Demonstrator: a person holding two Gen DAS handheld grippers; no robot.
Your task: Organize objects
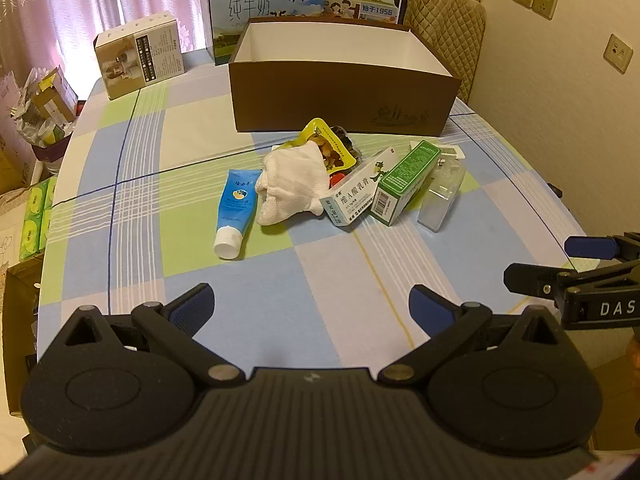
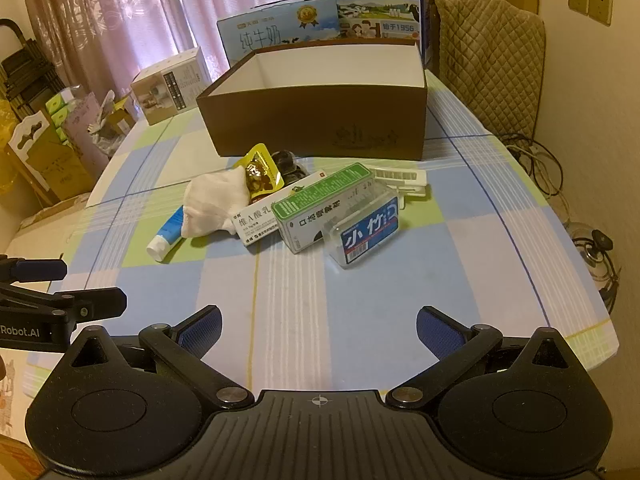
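The items for sorting lie in a loose heap at mid-tabletop, just before the near wall of the brown box (image 1: 340, 92), which stands open toward the far edge. The box floor is hidden in both views; only the white inner walls show.

In the heap, a white cloth (image 1: 290, 184) covers part of a yellow snack pack (image 1: 326, 142). A dark item behind the pack is too obscured to identify. A small red object beside the cloth, seen in the left view only, is largely hidden. The blue tube (image 1: 236, 212) lies at the left of the heap, cap toward the near edge; in the right view the cloth hides its upper half. A white carton (image 1: 356, 190) and a green carton (image 1: 406, 182) lie side by side and touching.

The clear case (image 2: 366, 226) shows its blue label only in the right view (the left view shows it end-on, label unseen). A flat white item (image 2: 400, 180) behind it is hard to make out.

Left gripper (image 1: 312, 306): jaws spread wide, holding nothing, above the near edge, aimed at the heap. Right gripper (image 2: 318, 328): likewise spread and unloaded, beside the left one. Each appears at the other's frame edge, cut off.

Milk cartons (image 2: 320, 16) stand behind the box.
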